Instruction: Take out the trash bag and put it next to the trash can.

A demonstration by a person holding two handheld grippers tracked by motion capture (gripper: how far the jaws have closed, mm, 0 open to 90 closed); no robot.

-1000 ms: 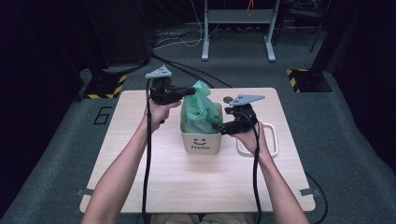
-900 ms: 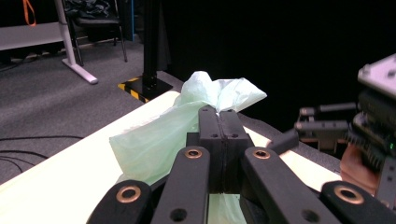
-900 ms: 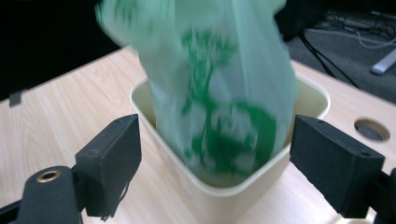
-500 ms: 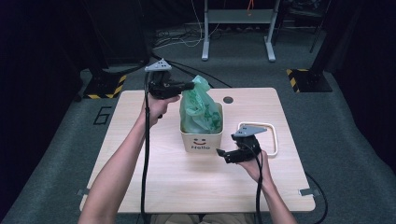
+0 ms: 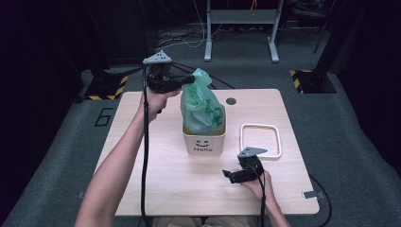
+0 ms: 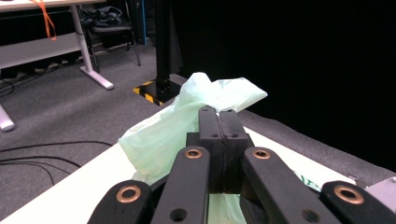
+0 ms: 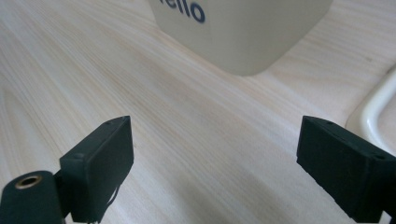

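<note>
The green bag (image 5: 201, 106) stands in the small white bin (image 5: 204, 137) at table centre, its top pinched at 12 o'clock by the left gripper (image 5: 189, 79), jaws clamped tight on the film. It looks light, soft and slippery, likely to tear, so hold the gathered neck. The right gripper (image 5: 228, 174), at 5 o'clock from the bin, has just been opening; its jaws gape wide and empty. The white frame (image 5: 260, 140) lies at 3 o'clock; bare table runs from 6 to 9

lab: hazard-taped stands (image 5: 307, 80), floor cables (image 5: 189, 38).
</note>
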